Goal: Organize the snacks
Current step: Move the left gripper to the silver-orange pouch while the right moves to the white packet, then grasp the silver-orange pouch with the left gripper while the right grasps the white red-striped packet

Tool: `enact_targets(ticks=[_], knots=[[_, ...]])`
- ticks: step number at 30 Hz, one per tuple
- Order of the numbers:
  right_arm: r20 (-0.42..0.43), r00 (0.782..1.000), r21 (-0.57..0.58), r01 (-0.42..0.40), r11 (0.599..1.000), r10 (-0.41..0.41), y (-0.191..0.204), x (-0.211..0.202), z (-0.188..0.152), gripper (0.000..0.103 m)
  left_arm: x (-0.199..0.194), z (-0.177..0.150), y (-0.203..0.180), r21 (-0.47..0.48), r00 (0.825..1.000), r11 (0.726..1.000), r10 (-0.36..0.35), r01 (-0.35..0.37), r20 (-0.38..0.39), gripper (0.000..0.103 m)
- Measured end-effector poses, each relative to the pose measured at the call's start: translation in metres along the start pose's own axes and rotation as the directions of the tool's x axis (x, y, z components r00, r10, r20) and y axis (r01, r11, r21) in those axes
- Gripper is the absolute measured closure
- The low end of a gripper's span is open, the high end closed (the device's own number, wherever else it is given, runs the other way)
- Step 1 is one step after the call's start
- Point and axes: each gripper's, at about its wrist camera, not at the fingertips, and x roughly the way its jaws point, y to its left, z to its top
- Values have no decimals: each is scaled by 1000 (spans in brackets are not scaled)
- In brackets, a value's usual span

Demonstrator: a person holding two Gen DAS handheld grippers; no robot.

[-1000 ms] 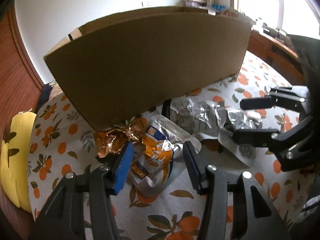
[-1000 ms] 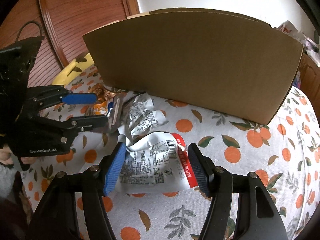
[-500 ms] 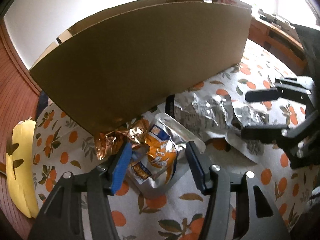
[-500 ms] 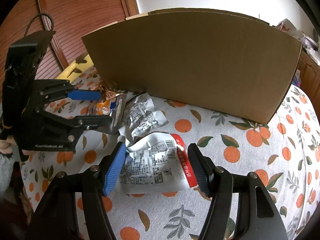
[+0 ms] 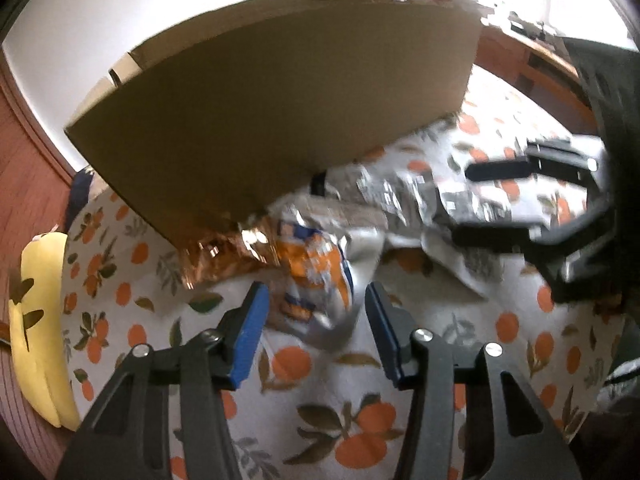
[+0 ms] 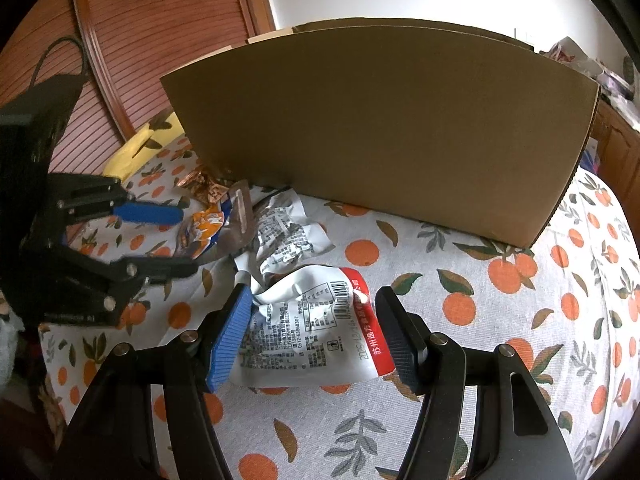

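My left gripper [image 5: 316,320] hovers over an orange, blue and silver snack bag [image 5: 316,272] lying on the orange-print bedspread [image 5: 360,420]. Its jaws are closing with the bag between the blue pads, and neither pad visibly presses it. In the right wrist view the left gripper [image 6: 188,242] brackets that same orange bag [image 6: 200,228]. My right gripper [image 6: 314,336] is shut on a crumpled white snack bag with a red stripe [image 6: 312,328], both pads against its edges. It shows as the right gripper [image 5: 464,202] in the left wrist view. A big cardboard box [image 6: 380,132] stands just behind.
A copper foil wrapper [image 5: 216,256] lies against the foot of the cardboard box [image 5: 280,100]. A silver printed bag [image 6: 288,232] sits between the two grippers. A yellow pillow [image 5: 36,320] lies at the left edge of the bed, by a wooden slatted door [image 6: 160,40].
My left gripper has shifted and tilted a little, so the orange bag now sits further out at its fingertips. The right gripper and its white bag have not moved.
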Motion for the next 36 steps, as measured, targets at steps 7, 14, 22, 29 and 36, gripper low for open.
enact_targets(ticks=[7, 14, 22, 29, 36], knots=[[1, 1000, 0, 0, 1000, 0, 1, 0, 0, 38, 15, 13, -1, 31, 999, 998, -49, 50, -21, 45], [1, 1000, 7, -4, 1000, 4, 1, 0, 0, 38, 30, 20, 1, 19, 995, 995, -93, 94, -37, 35], [8, 1000, -13, 15, 1000, -15, 2, -13, 2, 38, 19, 10, 3, -23, 995, 994, -104, 104, 1, 45], [-23, 1000, -2, -1, 1000, 1, 4, -15, 2, 22, 3, 0, 6, -66, 994, 992, -100, 103, 46, 46], [-81, 997, -50, 14, 999, -18, 20, 7, 2, 16, -28, -16, 21, -113, 991, 988, -93, 104, 99, 45]])
